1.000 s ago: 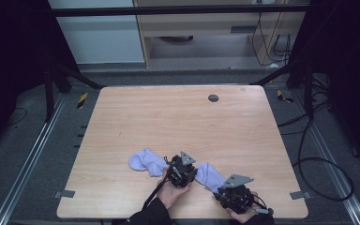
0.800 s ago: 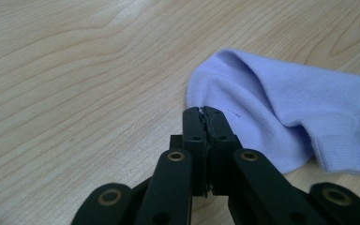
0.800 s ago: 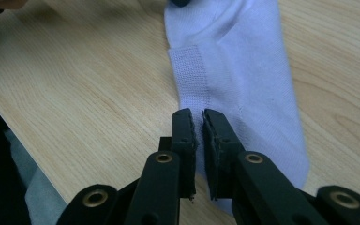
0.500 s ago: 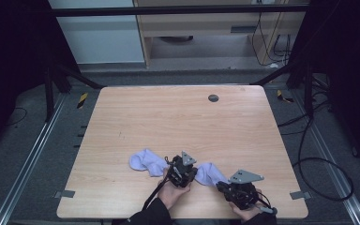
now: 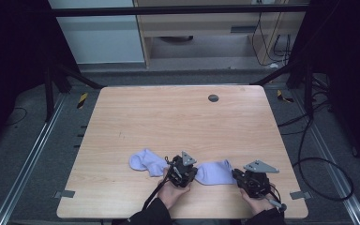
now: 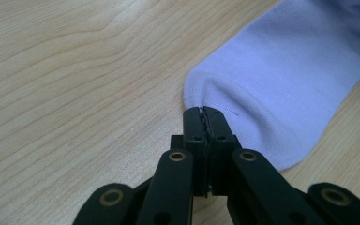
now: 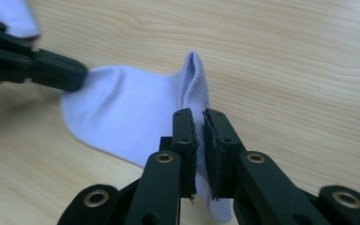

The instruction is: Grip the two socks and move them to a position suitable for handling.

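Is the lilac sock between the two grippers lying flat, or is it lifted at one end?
Lifted at one end. The right gripper pinches the sock's cuff edge, which stands up from the table.

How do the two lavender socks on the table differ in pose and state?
The right sock is pinched at both ends, by the left gripper and the right gripper; the left sock lies free. The right sock is stretched straight; the left sock lies bent. Both are lavender.
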Demonstrator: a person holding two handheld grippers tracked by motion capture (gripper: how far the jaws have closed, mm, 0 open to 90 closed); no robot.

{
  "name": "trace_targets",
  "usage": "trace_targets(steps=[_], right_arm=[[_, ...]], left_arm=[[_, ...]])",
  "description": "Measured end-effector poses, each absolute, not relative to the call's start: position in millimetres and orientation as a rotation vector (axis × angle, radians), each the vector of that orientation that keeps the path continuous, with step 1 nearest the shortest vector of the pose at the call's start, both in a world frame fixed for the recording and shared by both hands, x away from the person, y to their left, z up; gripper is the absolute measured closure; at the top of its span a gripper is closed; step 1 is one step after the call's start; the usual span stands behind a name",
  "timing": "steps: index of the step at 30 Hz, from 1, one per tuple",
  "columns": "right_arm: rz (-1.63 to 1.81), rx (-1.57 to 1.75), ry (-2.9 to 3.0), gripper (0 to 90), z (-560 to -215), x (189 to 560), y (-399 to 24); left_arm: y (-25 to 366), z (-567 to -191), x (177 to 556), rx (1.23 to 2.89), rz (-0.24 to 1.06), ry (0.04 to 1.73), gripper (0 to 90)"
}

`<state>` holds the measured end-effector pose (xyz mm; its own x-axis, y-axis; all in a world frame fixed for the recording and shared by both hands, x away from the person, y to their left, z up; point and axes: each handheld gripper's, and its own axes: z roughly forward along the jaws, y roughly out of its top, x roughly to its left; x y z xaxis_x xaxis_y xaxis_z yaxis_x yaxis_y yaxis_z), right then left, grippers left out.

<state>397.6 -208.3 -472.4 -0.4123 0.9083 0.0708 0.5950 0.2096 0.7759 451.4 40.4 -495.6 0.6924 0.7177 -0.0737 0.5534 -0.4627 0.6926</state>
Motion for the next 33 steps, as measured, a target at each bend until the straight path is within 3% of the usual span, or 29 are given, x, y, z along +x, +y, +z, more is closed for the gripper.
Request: trace_targets(steps=[8,21,33], right_arm=[[0.931,1.478,2.037,81.0,-476,405,-223],[0.965,1.404,1.99,60.0,-473,403,-224],[1.088,1.317,2.038,47.0,-465,407,-209]], left_arm=[[38,-496,453,2.177,0.307,0.968,87.9],[65,-473,459,2.113,0.336,0.985,55.1],[126,-445,461,2.049,0.419,1.014,38.9]])
